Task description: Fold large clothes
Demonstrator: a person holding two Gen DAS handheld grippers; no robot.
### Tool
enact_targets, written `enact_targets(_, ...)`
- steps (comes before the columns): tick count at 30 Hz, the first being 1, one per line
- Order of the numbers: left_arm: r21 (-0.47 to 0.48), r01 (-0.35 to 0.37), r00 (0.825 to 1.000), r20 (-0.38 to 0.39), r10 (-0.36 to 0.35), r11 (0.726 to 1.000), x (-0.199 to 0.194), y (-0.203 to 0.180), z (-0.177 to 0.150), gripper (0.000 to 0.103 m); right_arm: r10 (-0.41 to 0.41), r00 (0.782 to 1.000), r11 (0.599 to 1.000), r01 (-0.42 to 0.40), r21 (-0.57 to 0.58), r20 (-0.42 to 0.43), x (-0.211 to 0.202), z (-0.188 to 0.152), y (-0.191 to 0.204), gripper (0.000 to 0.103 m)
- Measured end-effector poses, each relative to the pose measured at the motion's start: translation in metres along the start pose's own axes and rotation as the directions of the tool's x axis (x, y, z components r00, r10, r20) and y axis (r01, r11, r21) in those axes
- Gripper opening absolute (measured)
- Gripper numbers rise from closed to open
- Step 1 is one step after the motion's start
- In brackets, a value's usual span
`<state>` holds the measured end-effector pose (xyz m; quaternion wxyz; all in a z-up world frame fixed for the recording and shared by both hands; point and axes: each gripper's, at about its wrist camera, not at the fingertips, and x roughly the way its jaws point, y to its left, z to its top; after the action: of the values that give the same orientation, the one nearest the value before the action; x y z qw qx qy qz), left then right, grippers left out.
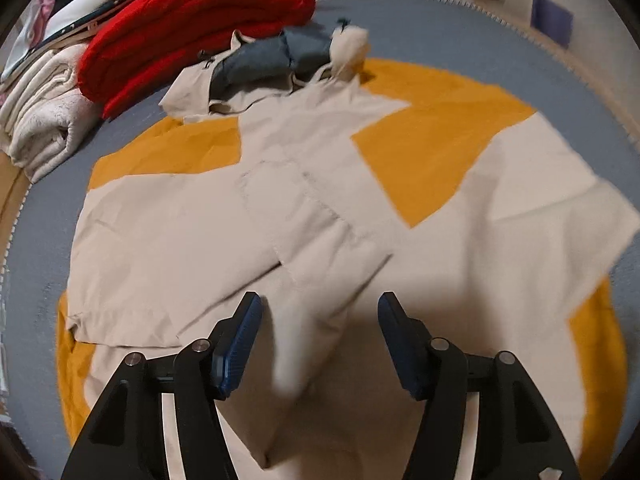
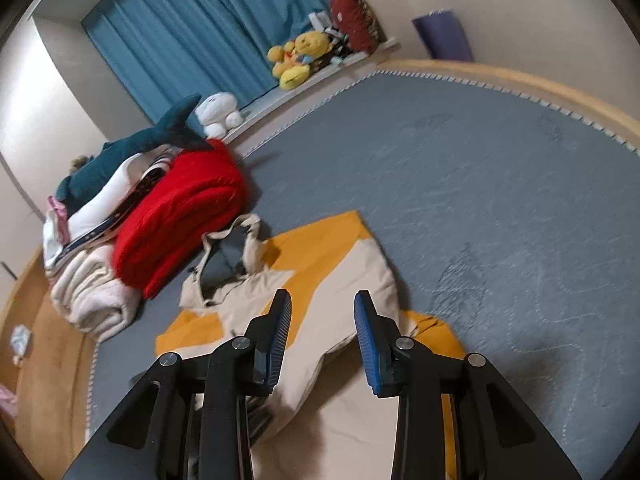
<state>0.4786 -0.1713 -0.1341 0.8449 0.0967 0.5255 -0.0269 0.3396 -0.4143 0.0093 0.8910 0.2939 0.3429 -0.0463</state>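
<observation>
A large beige and mustard-yellow hooded jacket (image 1: 304, 216) lies spread on a grey-blue bed cover (image 1: 440, 28). Its grey-lined hood (image 1: 276, 60) points to the far side, and both sleeves are laid across the body. My left gripper (image 1: 320, 304) is open just above the jacket's near part, with a fold of beige cloth rising between its blue pads. My right gripper (image 2: 322, 300) is open and empty above the jacket's right side (image 2: 360, 276). The hood also shows in the right wrist view (image 2: 228, 256).
A folded red blanket (image 1: 200, 28) and a folded cream blanket (image 1: 44, 120) lie at the far left, under a plush shark (image 2: 132, 152). Stuffed toys (image 2: 296, 60) sit on a ledge by blue curtains. The bed's wooden rim (image 2: 520, 80) curves along the right.
</observation>
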Motion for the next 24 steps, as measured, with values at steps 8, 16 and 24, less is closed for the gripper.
enact_targets(8, -0.228, 0.1, 0.971, 0.235, -0.045, 0.968, -0.083, 0.161, -0.018, 0.009, 0.069, 0.99, 0.995, -0.06, 0.08, -0.122, 0.025, -0.011, -0.005, 0.034)
enact_targets(16, -0.463, 0.341, 0.936, 0.251, -0.248, 0.818, -0.063, 0.275, -0.075, 0.028, 0.088, 0.976, 0.993, -0.072, 0.088, -0.201, 0.053, -0.031, 0.008, 0.034)
enact_targets(24, -0.658, 0.367, 0.914, 0.125, -0.386, 0.657, 0.006, 0.301, -0.101, 0.037, 0.075, 0.947, 0.99, -0.035, 0.134, -0.311, 0.091, -0.061, 0.009, 0.034)
